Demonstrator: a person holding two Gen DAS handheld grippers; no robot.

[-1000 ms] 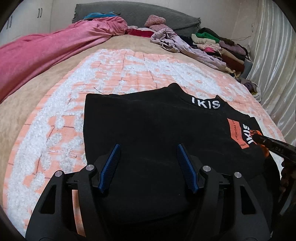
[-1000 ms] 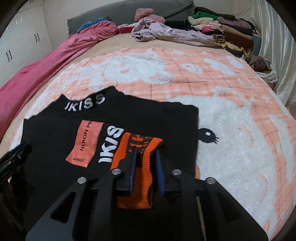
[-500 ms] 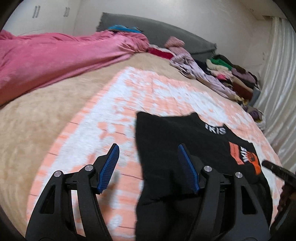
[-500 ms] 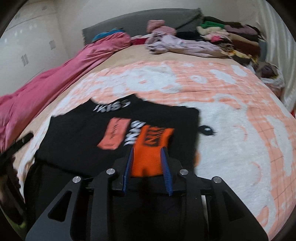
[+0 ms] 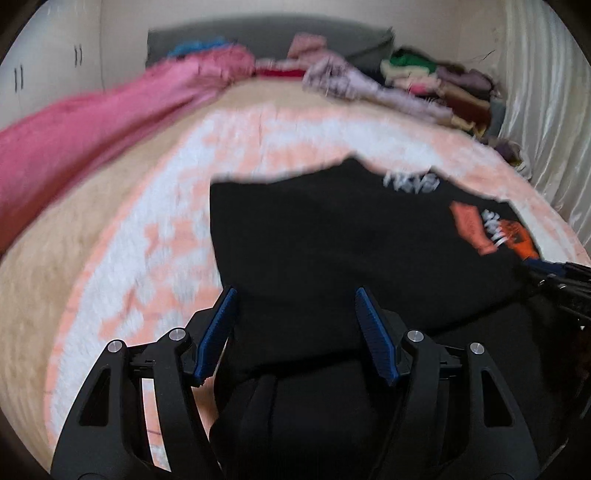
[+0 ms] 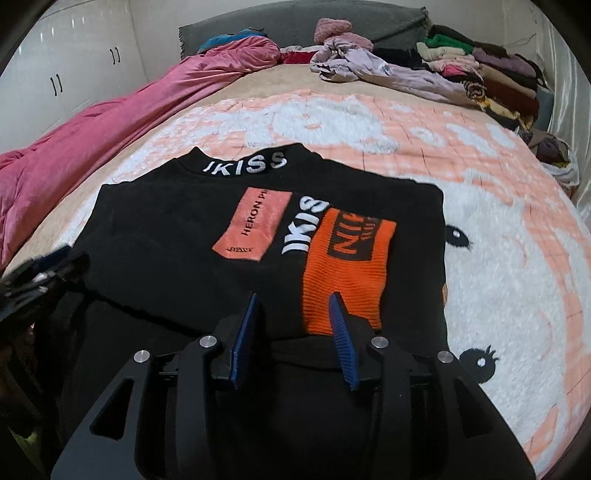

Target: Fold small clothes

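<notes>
A black sweater (image 6: 177, 251) with white "IKISS" lettering lies flat on the bed, one sleeve folded across its front so that the orange cuff (image 6: 347, 266) rests on the chest. My right gripper (image 6: 293, 299) hovers at the near edge of that cuff. Its jaws are opening and the pads press on nothing. In the blurred left wrist view the sweater (image 5: 332, 240) fills the middle. My left gripper (image 5: 295, 306) stands over its near left part, jaws opening wide, nothing pinched. Each gripper shows at the edge of the other view: the right gripper (image 5: 557, 284), the left gripper (image 6: 37, 273).
The sweater lies on a fluffy peach and white blanket (image 6: 498, 258). A pink quilt (image 6: 110, 122) runs along the left side. Loose and stacked clothes (image 6: 480, 70) pile up at the far right by the grey headboard (image 6: 295, 18). A curtain (image 5: 546, 110) hangs on the right.
The right gripper let go of the orange cuff, which now lies flat on the sweater, and its jaws spread. The left gripper swung left off the sweater, then back over it.
</notes>
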